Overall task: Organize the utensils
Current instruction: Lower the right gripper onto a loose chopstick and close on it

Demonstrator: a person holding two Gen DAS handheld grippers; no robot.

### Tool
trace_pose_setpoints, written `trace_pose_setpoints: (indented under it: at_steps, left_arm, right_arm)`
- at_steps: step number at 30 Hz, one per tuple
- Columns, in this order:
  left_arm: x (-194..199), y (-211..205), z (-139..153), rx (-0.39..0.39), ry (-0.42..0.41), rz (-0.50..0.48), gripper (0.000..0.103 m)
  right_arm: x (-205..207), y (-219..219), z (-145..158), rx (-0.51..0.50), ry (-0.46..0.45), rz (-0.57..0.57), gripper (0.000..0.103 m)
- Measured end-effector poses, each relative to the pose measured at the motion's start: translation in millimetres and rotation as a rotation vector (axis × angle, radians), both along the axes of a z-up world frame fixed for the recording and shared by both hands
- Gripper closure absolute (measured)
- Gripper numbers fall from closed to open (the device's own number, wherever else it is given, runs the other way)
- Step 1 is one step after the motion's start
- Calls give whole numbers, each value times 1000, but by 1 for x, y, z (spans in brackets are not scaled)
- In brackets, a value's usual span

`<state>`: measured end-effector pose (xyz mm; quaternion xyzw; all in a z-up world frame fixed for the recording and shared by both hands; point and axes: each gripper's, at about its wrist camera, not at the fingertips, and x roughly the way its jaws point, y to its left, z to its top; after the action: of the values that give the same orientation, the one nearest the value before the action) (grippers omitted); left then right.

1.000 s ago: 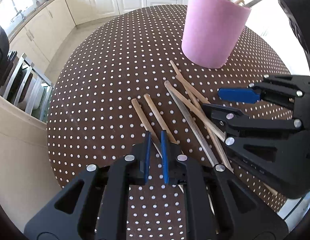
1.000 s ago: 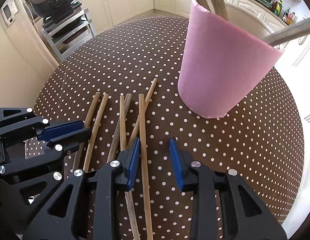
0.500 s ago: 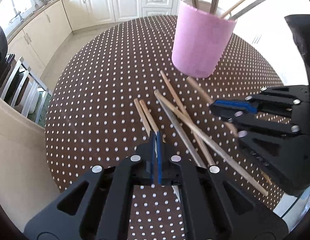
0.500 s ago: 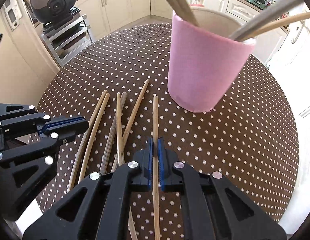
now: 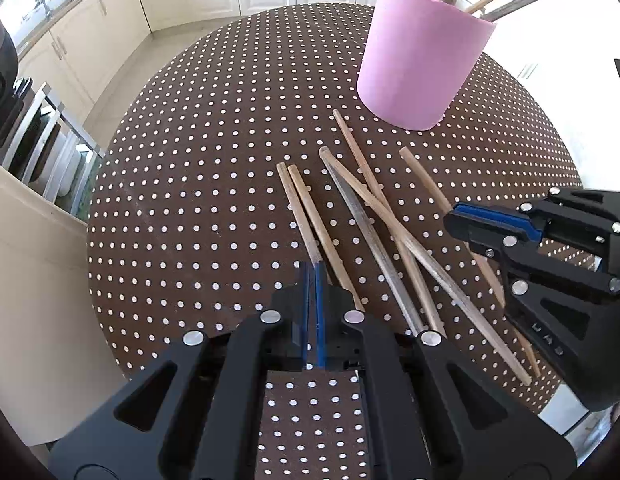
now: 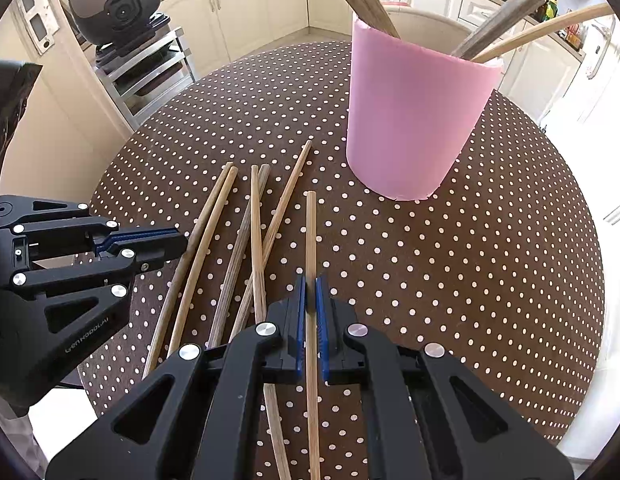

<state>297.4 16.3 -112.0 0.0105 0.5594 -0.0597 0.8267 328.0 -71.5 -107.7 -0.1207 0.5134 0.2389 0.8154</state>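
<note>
Gripping one chopstick (image 6: 310,240) per gripper, left gripper (image 5: 312,280) and right gripper (image 6: 310,292) clamped near the pink cup (image 6: 413,120); long sticks may pivot and miss its rim.

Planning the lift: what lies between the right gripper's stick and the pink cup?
Only bare dotted tablecloth between that wooden stick and the pink cup, right wrist view.

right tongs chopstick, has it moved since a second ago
Yes. The chopstick, clamped in the right tongs, has swung clear of the loose sticks, toward the pink cup.
</note>
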Motion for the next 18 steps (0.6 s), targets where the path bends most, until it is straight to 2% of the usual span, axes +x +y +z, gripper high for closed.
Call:
trace_pose_setpoints:
  at_steps: [6,9,11,13,17,18]
  left_arm:
    - [6,4,3,-13,1,15,99]
    - [5,2,4,20,-9,16,98]
    - [4,1,5,2,1,22,85]
    - [3,-1,6,5,-18,38,55]
    - [3,-2,5,11,-17,50,55]
    - [3,-4,5,17,-20,55,59]
  right_arm:
    - [1,-1,-4,8,7,3,99]
    - [2,-2,-5,11,9,4,99]
    - [2,-2,-5,16,10,4,99]
    - [1,-3,-6,18,13,8,99]
    - [1,-4,-7,20,15,12,99]
    - [1,-4,-7,20,14,12,99]
